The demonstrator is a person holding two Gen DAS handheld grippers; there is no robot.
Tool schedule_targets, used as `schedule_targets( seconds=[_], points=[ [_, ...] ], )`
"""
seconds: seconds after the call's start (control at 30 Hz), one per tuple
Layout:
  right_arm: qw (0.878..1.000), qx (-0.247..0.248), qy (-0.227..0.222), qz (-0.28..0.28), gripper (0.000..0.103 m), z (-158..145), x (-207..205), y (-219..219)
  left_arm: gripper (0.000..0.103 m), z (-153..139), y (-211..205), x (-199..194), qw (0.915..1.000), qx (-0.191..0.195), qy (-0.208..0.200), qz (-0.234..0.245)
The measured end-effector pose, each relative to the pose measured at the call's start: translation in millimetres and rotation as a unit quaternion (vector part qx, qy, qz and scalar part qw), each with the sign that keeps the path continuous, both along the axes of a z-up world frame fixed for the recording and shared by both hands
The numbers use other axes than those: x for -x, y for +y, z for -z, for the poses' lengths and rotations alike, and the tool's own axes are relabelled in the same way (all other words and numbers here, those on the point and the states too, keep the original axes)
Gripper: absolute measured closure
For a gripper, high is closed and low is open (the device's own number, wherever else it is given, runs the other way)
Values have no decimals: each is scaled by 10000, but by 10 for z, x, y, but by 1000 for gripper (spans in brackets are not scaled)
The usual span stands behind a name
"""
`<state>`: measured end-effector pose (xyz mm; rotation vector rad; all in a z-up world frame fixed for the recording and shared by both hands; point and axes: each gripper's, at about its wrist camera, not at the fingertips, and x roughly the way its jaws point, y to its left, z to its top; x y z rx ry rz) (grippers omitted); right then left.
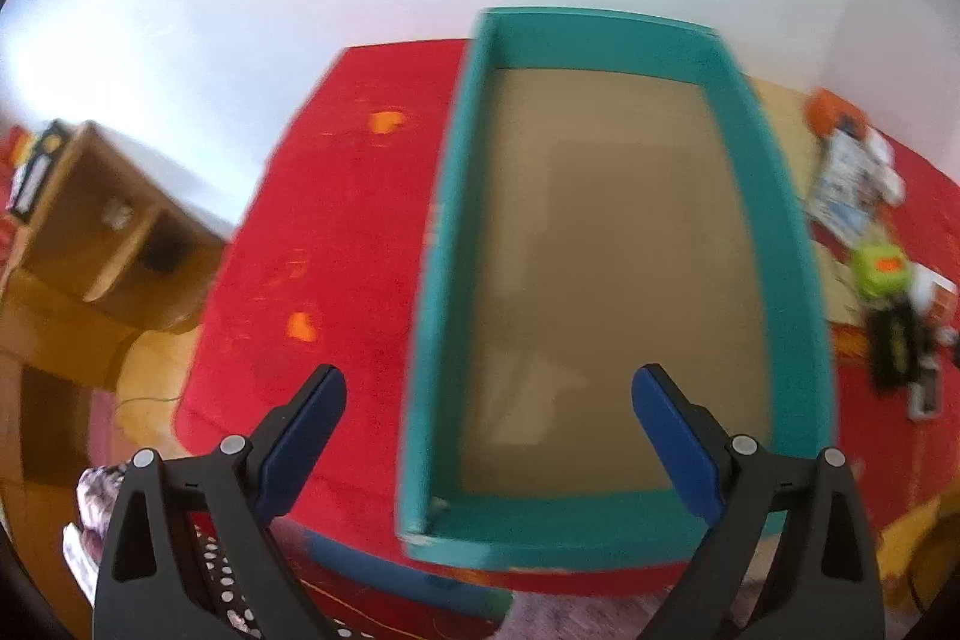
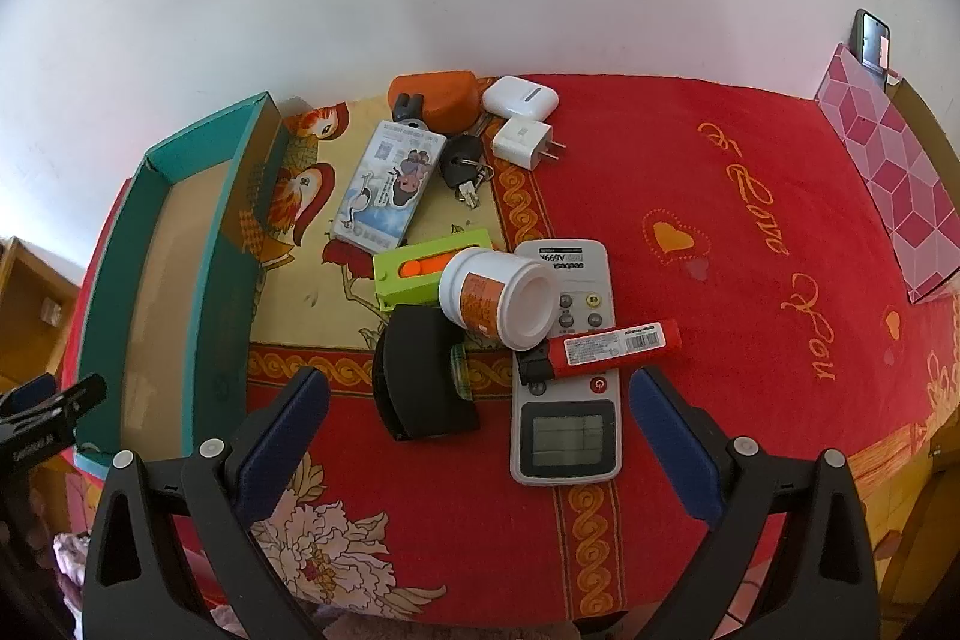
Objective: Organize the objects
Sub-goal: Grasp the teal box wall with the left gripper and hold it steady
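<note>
A teal box (image 1: pixel 774 220) with a bare brown floor lies on the red cloth; my left gripper (image 1: pixel 489 400) hangs open over its near end with nothing between the fingers. In the right wrist view the same teal box (image 2: pixel 216 292) sits at the left. Beside it lies a heap: a white jar (image 2: pixel 498 295) on its side, a white remote (image 2: pixel 567 400), a red tube (image 2: pixel 606 349), a black case (image 2: pixel 420 376), a green holder (image 2: pixel 420 274), a picture pack (image 2: pixel 390 184), keys (image 2: pixel 465 166), a white charger (image 2: pixel 522 139), a white earbud case (image 2: pixel 519 97) and an orange pouch (image 2: pixel 441 94). My right gripper (image 2: pixel 480 397) stands open above the black case and remote.
The red cloth (image 2: pixel 750 250) covers the table up to a white wall. A pink patterned bag (image 2: pixel 894 172) stands at the right edge with a phone (image 2: pixel 873 40) behind it. A wooden shelf unit (image 1: pixel 102 226) sits left of the table.
</note>
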<state>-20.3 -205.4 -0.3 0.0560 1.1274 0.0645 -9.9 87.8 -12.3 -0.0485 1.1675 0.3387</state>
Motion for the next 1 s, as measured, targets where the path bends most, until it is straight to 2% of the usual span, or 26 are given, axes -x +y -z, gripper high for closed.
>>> schedule_targets(
  seconds=[0.13, 0.27, 0.3, 0.37, 0.4, 0.43, 0.47, 0.53, 0.6, 0.7, 0.8, 0.9, 1.0],
  points=[
    [10000, 18, 1, -46, 1, 3, 4, 25, 8, 109, 139, -7, 9997, -159, 77, -196],
    [10000, 50, 8, -31, 1, 3, 6, 22, 13, 275, 277, 6, 9987, 76, 300, -405],
    [10000, 59, 16, -13, 1, 5, 7, 17, 17, 337, 329, 23, 9977, 160, 423, -499],
    [10000, 56, 25, 22, 1, 8, 8, -7, 30, 459, 398, 24, 9950, 255, 722, -642],
    [10000, 59, 24, 43, 1, 8, 10, -17, 33, 487, 436, 32, 9945, 384, 709, -670],
    [10000, 67, 20, 57, 1, 7, 14, -30, 43, 473, 460, 47, 9948, 454, 611, -684],
    [9999, 77, 16, 71, 1, 6, 20, -42, 47, 479, 470, 33, 9948, 519, 618, -625],
    [9999, 96, 23, 106, 1, 10, 26, -69, 71, 472, 451, 2, 9953, 660, 569, -430],
    [9998, 79, 48, 148, 1, 21, 24, -98, 85, 460, 357, -40, 9959, 689, 569, -141],
    [9998, 90, 55, 194, 1, 25, 31, -123, 87, 449, 189, -76, 9974, 335, 532, 357],
    [9996, 137, 62, 235, 1, 30, 47, -140, 88, 442, 60, -47, 9952, 307, 477, 797],
    [9994, 185, 103, 268, 1, 44, 65, -153, 88, 452, 38, -36, 9945, 167, 427, 939],
    [9993, 232, 139, 265, 1, 55, 77, -156, 89, 444, 68, -37, 9931, 234, 465, 1052]
  ],
)
